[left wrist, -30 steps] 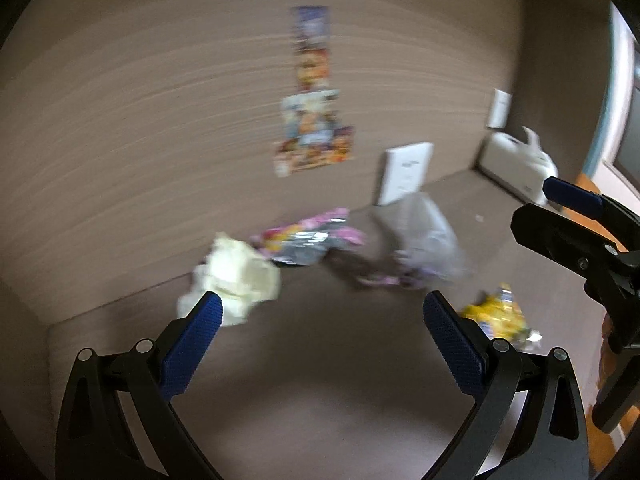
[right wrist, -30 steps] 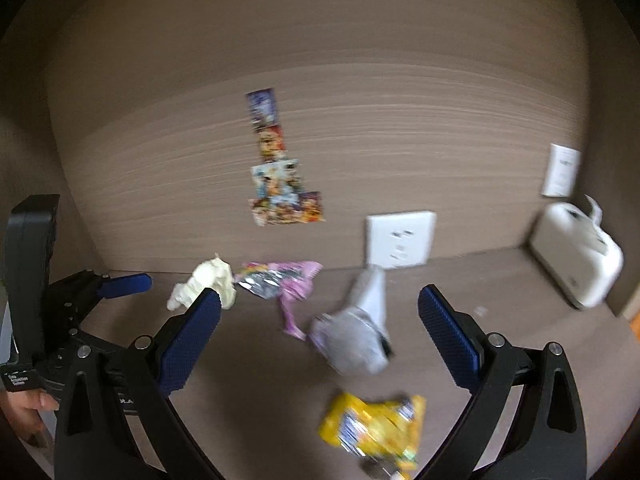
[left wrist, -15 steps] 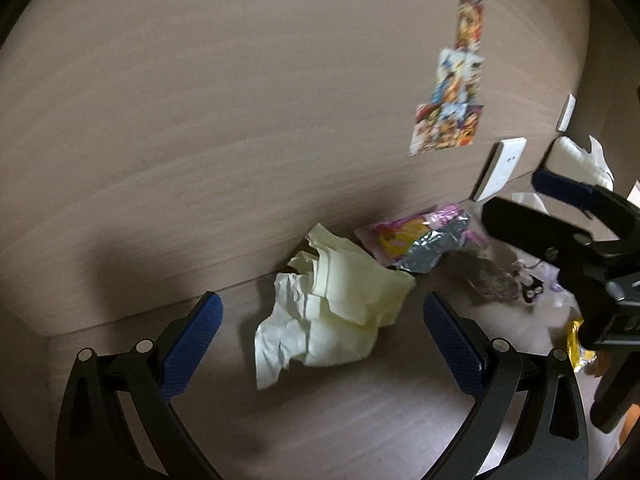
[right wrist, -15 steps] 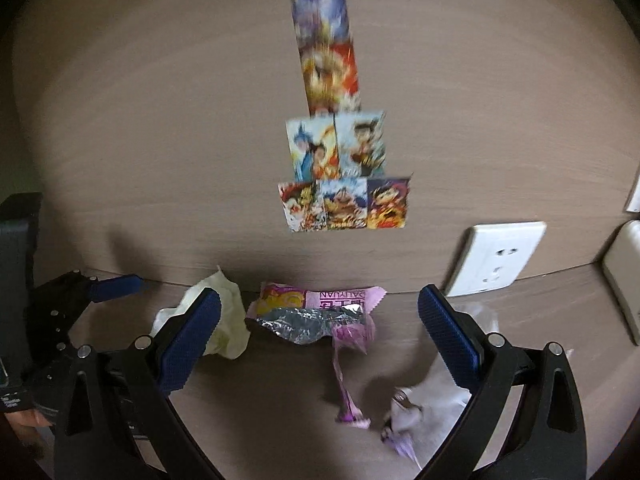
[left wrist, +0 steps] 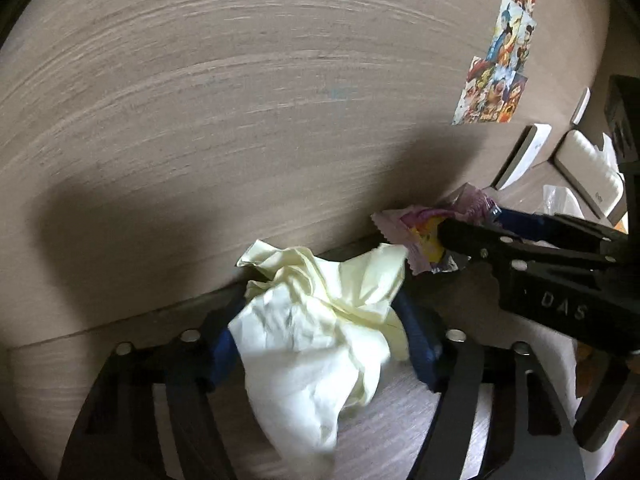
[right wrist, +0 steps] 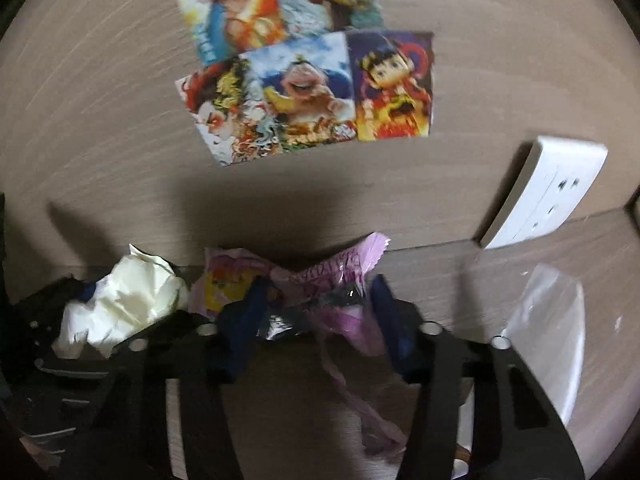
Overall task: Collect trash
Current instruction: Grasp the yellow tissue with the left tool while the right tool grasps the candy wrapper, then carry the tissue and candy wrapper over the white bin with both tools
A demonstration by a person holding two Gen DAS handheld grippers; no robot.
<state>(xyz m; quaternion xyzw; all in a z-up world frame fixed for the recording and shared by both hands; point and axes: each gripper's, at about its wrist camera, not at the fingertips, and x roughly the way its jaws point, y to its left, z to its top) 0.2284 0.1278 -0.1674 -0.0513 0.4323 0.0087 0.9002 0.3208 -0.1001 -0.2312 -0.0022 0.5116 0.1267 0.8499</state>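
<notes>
Both grabs underway at once, nothing collected yet. My left hand-held gripper is closing round the crumpled yellow paper, which sits on the desk right vs the back wall; blue pads are at both sides of the wad, look to be just biting. My right hand-held gripper is closing on the pink snack wrapper, just beside the paper, also at the wall foot; wrapper is between the pads, but too blurred to tell if they're pressing. Neither piece lifted, I'd say. Still left after these two: clear plastic bag further right near the wall socket. No bin in view, so drop-off spot unknown. Early stage, I reckon.
</notes>
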